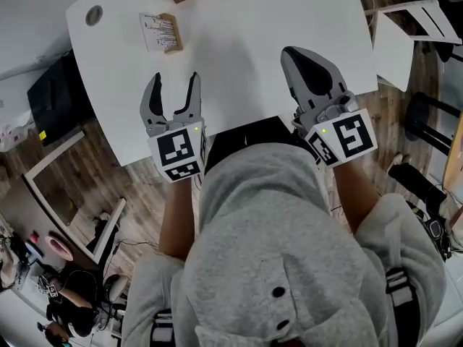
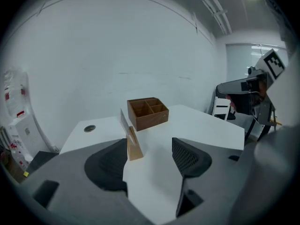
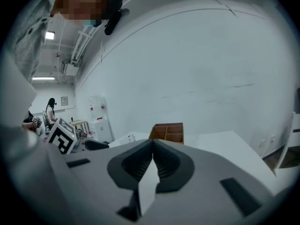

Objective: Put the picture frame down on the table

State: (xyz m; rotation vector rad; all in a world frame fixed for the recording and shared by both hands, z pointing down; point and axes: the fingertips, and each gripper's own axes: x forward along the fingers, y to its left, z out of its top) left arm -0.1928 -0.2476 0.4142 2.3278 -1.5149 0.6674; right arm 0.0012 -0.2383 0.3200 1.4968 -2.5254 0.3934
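Observation:
The picture frame (image 1: 160,32) stands upright on the white table (image 1: 239,42), a small card in a light wooden stand, left of the middle. In the left gripper view the frame (image 2: 131,143) shows edge-on, just beyond the jaws. My left gripper (image 1: 174,79) hovers over the table's near edge, short of the frame, open and empty (image 2: 150,150). My right gripper (image 1: 293,55) is at the right over the table, shut with its tips touching (image 3: 152,142) and nothing between them.
A brown wooden organiser box (image 2: 147,112) with compartments sits at the table's far side behind the frame, also seen as the box (image 3: 168,131). A round cable hole (image 1: 94,15) is in the far left corner. White chairs (image 1: 416,20) stand right of the table.

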